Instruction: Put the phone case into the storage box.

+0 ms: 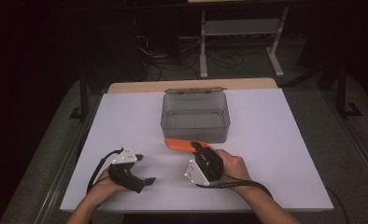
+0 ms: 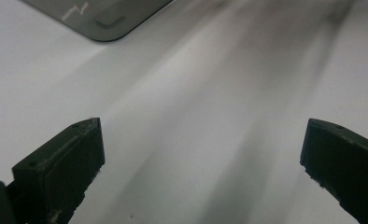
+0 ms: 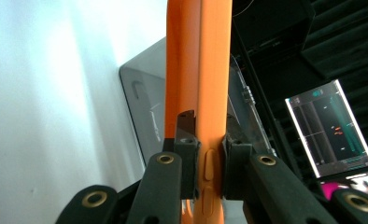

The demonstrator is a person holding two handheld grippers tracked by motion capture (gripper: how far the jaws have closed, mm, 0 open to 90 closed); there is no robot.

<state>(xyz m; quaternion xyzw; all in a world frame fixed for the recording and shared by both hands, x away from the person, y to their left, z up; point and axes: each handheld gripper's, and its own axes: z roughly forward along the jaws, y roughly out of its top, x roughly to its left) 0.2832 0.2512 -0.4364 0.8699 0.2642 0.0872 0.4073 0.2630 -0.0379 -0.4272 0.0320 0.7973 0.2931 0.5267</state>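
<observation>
Right gripper (image 1: pixel 201 148) is clamped on the orange tool (image 1: pixel 184 144), both pads pressed against its flat sides near the near end, a small slider or button sitting just below the grip line in the right gripper view; what kind of tool it is cannot be told for certain. Gripper is rolled onto its side, so the tool (image 3: pixel 199 93) lies roughly level and points to the person's left, held just off or on the white table (image 1: pixel 285 154); which of the two cannot be told. Likely reason for the sideways hold: keeps the long body flat and ready to go into the box. Left gripper (image 1: pixel 145 169) rests lower left, well apart from the tool, jaws spread wide with nothing between the fingers (image 2: pixel 65 163), only bare table ahead of them. Probably parked, waiting to steady something. Just beyond the right fingertips stands the smoky clear plastic box (image 1: pixel 195 116), lid open and hinged back on the far side, apparently empty. A corner of the box (image 2: pixel 107 21) also sits ahead of the left fingers.
</observation>
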